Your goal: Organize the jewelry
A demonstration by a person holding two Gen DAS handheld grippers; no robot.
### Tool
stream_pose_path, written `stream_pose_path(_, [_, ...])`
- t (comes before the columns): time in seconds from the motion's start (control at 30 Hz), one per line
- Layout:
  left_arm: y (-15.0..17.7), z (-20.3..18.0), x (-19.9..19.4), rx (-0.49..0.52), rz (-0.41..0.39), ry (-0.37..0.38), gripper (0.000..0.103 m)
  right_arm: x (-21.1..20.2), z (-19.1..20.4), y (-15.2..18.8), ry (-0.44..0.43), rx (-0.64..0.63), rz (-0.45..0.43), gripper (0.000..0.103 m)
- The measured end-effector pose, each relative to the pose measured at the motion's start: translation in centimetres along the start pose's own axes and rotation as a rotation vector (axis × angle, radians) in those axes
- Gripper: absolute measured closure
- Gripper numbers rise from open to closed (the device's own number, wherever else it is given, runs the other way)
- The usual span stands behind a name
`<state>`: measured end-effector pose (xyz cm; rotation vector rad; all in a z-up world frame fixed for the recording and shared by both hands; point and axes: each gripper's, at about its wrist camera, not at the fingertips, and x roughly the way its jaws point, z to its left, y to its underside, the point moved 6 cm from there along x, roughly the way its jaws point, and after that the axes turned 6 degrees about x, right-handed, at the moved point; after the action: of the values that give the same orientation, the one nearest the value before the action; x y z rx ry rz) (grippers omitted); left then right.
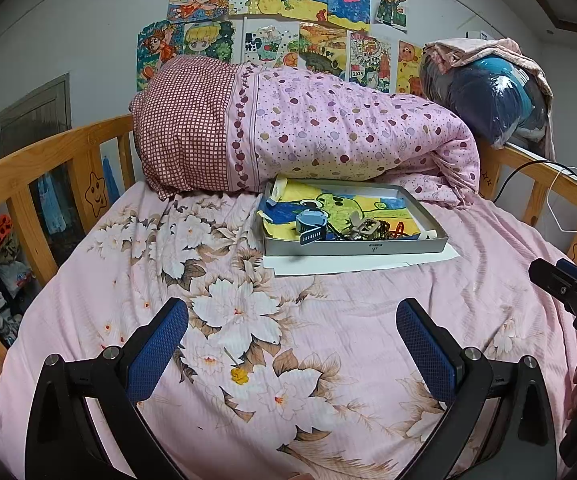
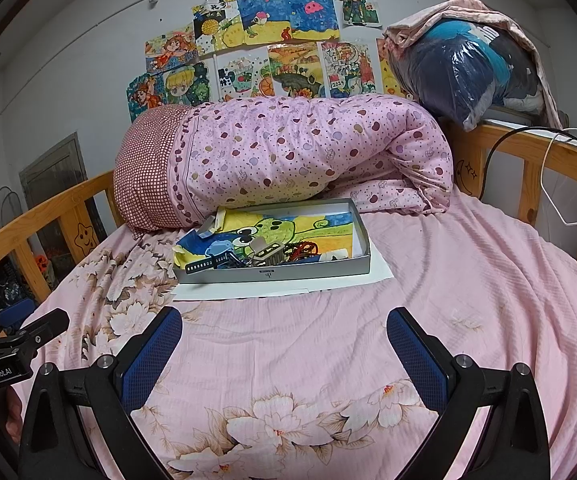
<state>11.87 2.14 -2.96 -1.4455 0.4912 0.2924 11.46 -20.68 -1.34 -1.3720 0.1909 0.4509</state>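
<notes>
A shallow grey box [image 1: 354,249] [image 2: 272,276] lies on the bed in front of the rolled quilt. It holds a colourful drawing, a blue watch [image 1: 310,224] [image 2: 212,263], a metal clasp piece [image 1: 364,226] [image 2: 266,254] and red beads [image 2: 302,249] tangled together near its front wall. My left gripper [image 1: 292,316] is open and empty, low over the sheet, well short of the box. My right gripper [image 2: 284,322] is open and empty, also short of the box. Each gripper shows at the edge of the other's view.
A white sheet of paper [image 1: 360,262] [image 2: 280,286] lies under the box. A rolled pink quilt [image 1: 308,136] [image 2: 288,152] lies behind it. Wooden bed rails [image 1: 48,160] [image 2: 548,168] run along both sides. A bagged bundle [image 2: 468,68] sits on the right rail.
</notes>
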Motion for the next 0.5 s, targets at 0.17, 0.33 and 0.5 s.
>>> stream_pose_path(0.17, [-0.02,-0.03,-0.02,0.0,0.0,-0.001,0.001,0.05,-0.07,-0.08,-0.001,0.001,0.001,0.0])
stream_pose_path(0.33, [-0.03,-0.03,-0.03,0.0,0.001,0.0,0.001,0.0,-0.03,-0.07,0.0,0.002,0.0,0.0])
stream_pose_path(0.5, [-0.05,-0.05,-0.01,0.001,0.001,0.0,0.001,0.01,-0.06,-0.09,-0.001,0.002,0.002,0.0])
